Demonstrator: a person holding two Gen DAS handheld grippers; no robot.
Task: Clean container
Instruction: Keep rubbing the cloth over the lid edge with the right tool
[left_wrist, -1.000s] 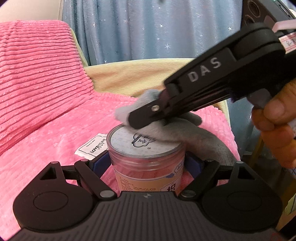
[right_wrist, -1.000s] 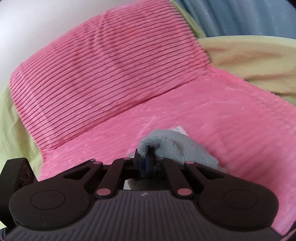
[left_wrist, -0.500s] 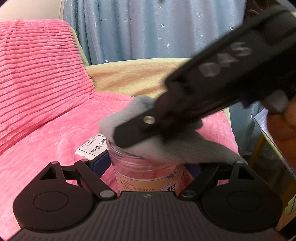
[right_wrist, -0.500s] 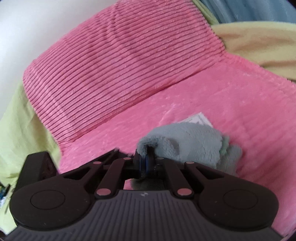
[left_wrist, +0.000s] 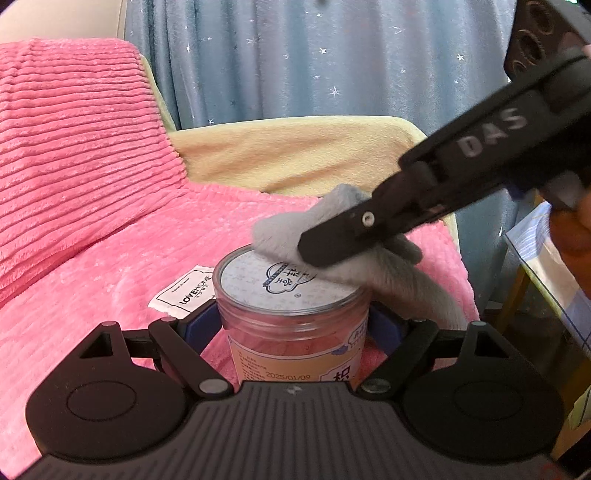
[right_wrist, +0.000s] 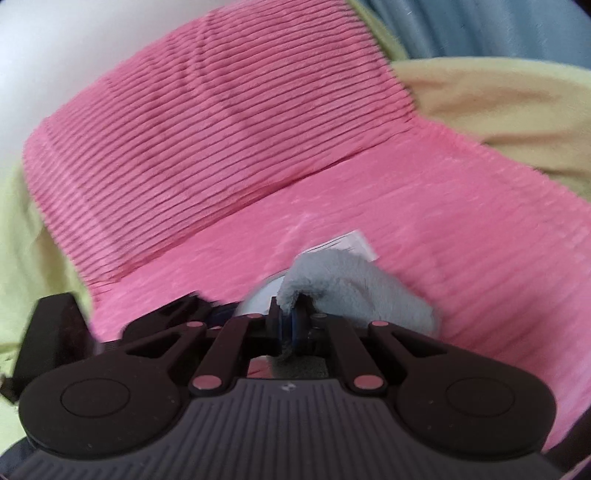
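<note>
A clear plastic container (left_wrist: 295, 325) with a white printed lid (left_wrist: 258, 282) and an orange label stands upright on the pink blanket. My left gripper (left_wrist: 293, 325) is shut on its sides just below the lid. My right gripper (left_wrist: 314, 254) comes in from the upper right, shut on a grey fluffy cloth (left_wrist: 373, 269). The cloth rests on the far right part of the lid and hangs down past the rim. In the blurred right wrist view the grey cloth (right_wrist: 354, 288) bulges beyond my right gripper (right_wrist: 291, 325), with a sliver of the lid (right_wrist: 264, 295) showing to its left.
The pink ribbed blanket (left_wrist: 81, 177) covers the seat and back cushion of a yellow-green sofa (left_wrist: 295, 158). A white fabric tag (left_wrist: 184, 291) lies just left of the container. A blue starred curtain (left_wrist: 314, 59) hangs behind. A person's hand (left_wrist: 572, 236) holds the right gripper.
The right gripper swept the cloth leftward over the whole lid, then back to the right and up, so most of the lid is uncovered again. The left gripper and container stayed put.
</note>
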